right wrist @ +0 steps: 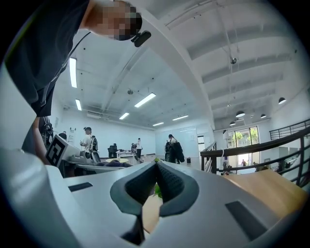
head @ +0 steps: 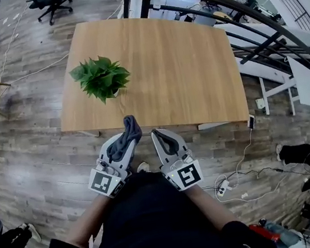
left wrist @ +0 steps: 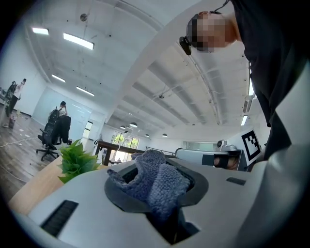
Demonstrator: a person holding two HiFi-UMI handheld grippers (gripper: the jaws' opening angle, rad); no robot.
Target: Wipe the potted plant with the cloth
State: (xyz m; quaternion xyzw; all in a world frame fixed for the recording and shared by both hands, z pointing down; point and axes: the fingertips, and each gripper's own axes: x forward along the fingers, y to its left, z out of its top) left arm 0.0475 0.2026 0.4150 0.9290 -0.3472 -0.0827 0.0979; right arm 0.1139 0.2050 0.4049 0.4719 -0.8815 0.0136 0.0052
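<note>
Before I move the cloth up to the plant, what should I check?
1. Cloth gripped: ok, the left gripper is shut on it, with a bunch sticking out past the tips.
2. Right gripper free: ok, shut with nothing in it.
3. Potted plant upright on the table: ok.
4. Path to the leaves: ok, only bare tabletop between.
5. Cloth on the leaves: not ok, it is at the table's near edge, apart from them.
6. Plant's footing: cannot tell, leaves cover its base.

The head view looks steeply down on the table (head: pixel 180 59) from high above its near edge. Both gripper views sit low there, facing level across it; all three share the potted plant (left wrist: pixel 75 162).
</note>
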